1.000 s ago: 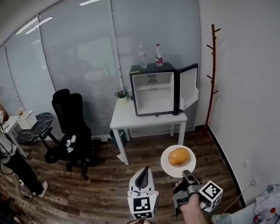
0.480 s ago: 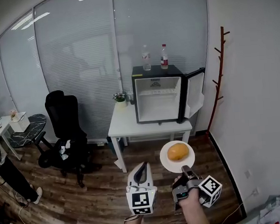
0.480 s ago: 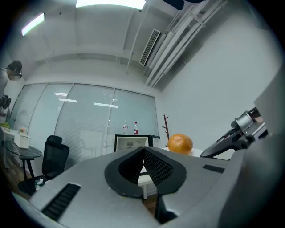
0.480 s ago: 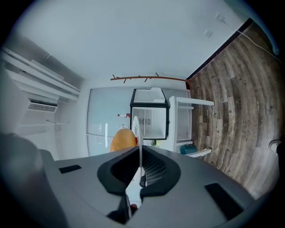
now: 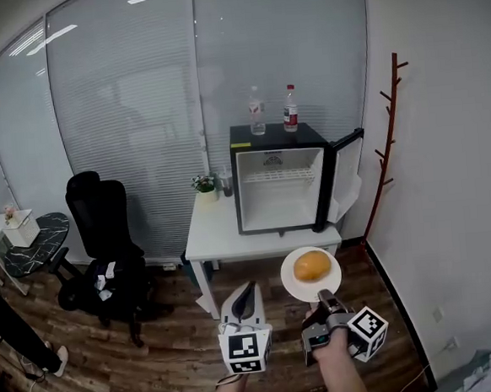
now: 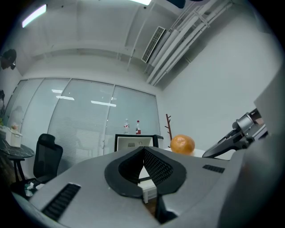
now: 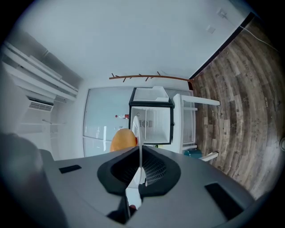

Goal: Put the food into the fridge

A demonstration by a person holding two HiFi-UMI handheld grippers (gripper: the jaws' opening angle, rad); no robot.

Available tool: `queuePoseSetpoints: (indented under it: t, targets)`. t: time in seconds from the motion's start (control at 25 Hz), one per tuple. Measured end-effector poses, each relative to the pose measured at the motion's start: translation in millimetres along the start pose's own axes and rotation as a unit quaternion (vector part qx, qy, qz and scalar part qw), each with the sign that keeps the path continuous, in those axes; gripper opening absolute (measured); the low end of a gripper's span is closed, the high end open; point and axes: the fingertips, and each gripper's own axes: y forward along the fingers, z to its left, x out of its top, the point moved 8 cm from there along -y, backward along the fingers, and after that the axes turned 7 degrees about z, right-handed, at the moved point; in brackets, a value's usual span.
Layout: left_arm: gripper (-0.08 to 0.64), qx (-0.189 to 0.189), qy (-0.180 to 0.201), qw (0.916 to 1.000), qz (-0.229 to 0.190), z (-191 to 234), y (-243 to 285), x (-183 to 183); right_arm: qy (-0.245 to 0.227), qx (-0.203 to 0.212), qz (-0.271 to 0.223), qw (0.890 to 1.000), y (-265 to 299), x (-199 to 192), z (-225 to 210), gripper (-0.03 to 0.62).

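A white plate (image 5: pixel 296 285) with an orange bun (image 5: pixel 312 266) on it is held out level in front of me. My right gripper (image 5: pixel 324 296) is shut on the plate's near rim; its own view shows the plate (image 7: pixel 135 129) edge-on between the jaws with the bun (image 7: pixel 123 140) beside it. My left gripper (image 5: pixel 247 296) is shut and empty, level with the right one; from its view the bun (image 6: pixel 182 144) shows to the right. The black mini fridge (image 5: pixel 281 188) stands on a white table (image 5: pixel 219 235) ahead, its door (image 5: pixel 348 174) swung open to the right, white inside.
Two bottles (image 5: pixel 257 112) stand on the fridge top. A small potted plant (image 5: pixel 203 187) sits at the table's back left. A black office chair (image 5: pixel 104 244) stands left, a wooden coat rack (image 5: pixel 389 150) right by the wall. Wood floor lies between me and the table.
The fridge and table have come nearer and more central as I moved forward. The plate with the bun stays gripped at the same place before me. The person at left has slid almost out of view.
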Motion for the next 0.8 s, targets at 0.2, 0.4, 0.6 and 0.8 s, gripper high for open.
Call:
queuePoseSetpoints:
  t: [0.2, 0.4, 0.6, 0.8]
  targets:
    - [0.028, -0.007, -0.003, 1.0, 0.004, 11, 35, -12, 0.002, -0.006, -0.007, 1.0, 30, 10, -10, 0.034]
    - [0.026, -0.009, 0.001, 0.9999, 0.007, 12, 85, -23, 0.005, -0.006, -0.008, 1.0, 72, 37, -23, 0.034]
    - [0.028, -0.005, 0.006, 1.0, 0.006, 10, 150, -19, 0.014, -0.01, -0.005, 1.0, 125, 76, -20, 0.034]
    - [0.028, 0.0, 0.008, 0.9999, 0.006, 9, 221, -9, 0.012, -0.006, 0.006, 1.0, 185, 116, -9, 0.034]
